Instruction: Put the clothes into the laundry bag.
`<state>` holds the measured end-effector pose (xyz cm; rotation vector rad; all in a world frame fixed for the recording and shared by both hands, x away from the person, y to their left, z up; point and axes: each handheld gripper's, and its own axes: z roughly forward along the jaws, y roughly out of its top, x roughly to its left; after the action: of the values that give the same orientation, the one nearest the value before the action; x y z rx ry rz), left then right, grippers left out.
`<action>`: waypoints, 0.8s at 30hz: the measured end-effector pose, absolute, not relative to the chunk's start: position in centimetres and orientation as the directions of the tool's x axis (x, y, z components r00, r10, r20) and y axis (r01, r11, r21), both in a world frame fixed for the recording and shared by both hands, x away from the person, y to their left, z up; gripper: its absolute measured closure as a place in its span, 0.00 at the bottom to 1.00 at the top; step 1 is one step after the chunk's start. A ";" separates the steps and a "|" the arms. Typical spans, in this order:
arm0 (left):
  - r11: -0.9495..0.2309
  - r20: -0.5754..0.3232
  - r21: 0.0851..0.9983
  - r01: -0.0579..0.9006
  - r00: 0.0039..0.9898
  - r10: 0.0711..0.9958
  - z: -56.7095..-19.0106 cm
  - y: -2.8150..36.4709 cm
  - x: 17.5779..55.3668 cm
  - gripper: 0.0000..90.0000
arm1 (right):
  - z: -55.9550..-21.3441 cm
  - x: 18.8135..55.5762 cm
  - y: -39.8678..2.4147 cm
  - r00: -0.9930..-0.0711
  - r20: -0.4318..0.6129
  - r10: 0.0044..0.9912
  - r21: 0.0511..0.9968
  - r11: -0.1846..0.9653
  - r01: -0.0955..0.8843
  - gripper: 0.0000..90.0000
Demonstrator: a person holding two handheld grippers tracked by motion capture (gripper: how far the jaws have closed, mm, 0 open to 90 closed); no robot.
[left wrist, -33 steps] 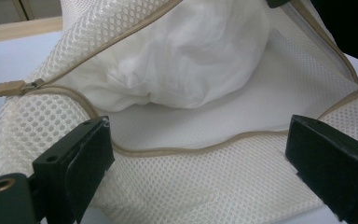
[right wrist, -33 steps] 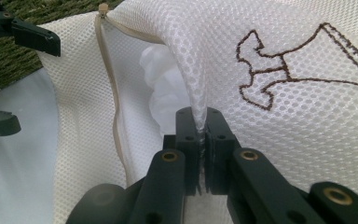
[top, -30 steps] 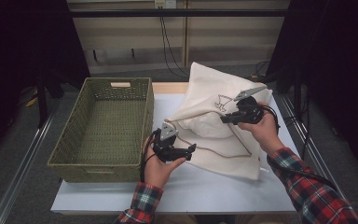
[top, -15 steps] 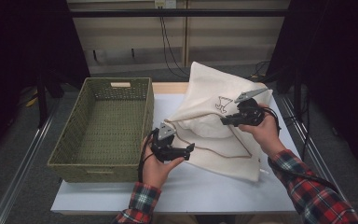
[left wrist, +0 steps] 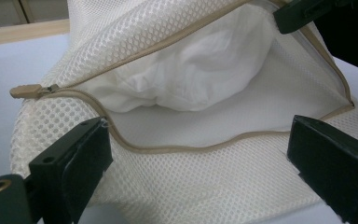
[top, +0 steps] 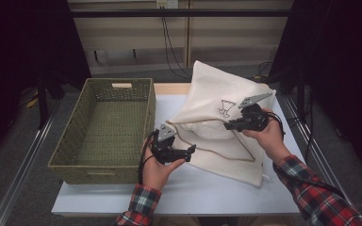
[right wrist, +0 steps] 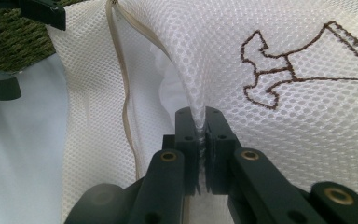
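White table (top: 207, 188), centre to lower frame in the high view, pale wood strip along its far edge. Metal rails run along both sides on a grey floor (top: 23, 155). Back wall (top: 132, 37) is beige panelling, top centre, with black cables (top: 169, 47) hanging down it. Dark curtains fill the upper left and upper right corners.

Green woven basket (top: 103, 127) sits on the left part of the table, nothing visible inside.

White mesh bag (top: 217, 94) right of centre, just beside the basket, zipper open. Brown stitched emblem (top: 226, 108) on its raised side. White cloth (left wrist: 191, 65) inside the opening, centre of the left gripper view; zip pull (left wrist: 25, 91) at mid left there.

Right gripper (right wrist: 203, 135): jaws pressed together, pinching the bag's upper mesh edge and holding it lifted off the table. In the high view it's right of centre.

Left gripper (left wrist: 200, 158): jaws spread wide, one each side of the lower frame, facing the bag's opening, nothing between them. Held above the table at the bag's lower-left edge in the high view.

Plaid sleeves (top: 325, 197) enter from the bottom.
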<state>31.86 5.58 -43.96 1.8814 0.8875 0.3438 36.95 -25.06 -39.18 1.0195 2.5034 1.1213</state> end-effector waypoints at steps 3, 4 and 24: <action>-0.238 -0.151 0.870 0.431 0.694 0.704 -44.0 5.6 31.8 0.07 | -39.3 36.8 -25.0 -0.740 0.081 0.668 0.722 0.473 0.506 0.95; -0.236 -0.152 0.871 0.430 0.694 0.703 -44.0 5.6 31.8 0.07 | -39.3 36.8 -25.0 -0.742 0.074 0.666 0.722 0.478 0.501 0.95; -0.246 -0.149 0.869 0.429 0.702 0.697 -44.1 5.3 31.8 0.07 | -38.8 36.8 -24.1 -0.747 0.057 0.662 0.723 0.489 0.488 0.79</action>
<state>31.81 5.32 -44.13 1.8840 0.8766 0.3275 36.80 -24.08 -38.81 0.9853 2.5061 1.1058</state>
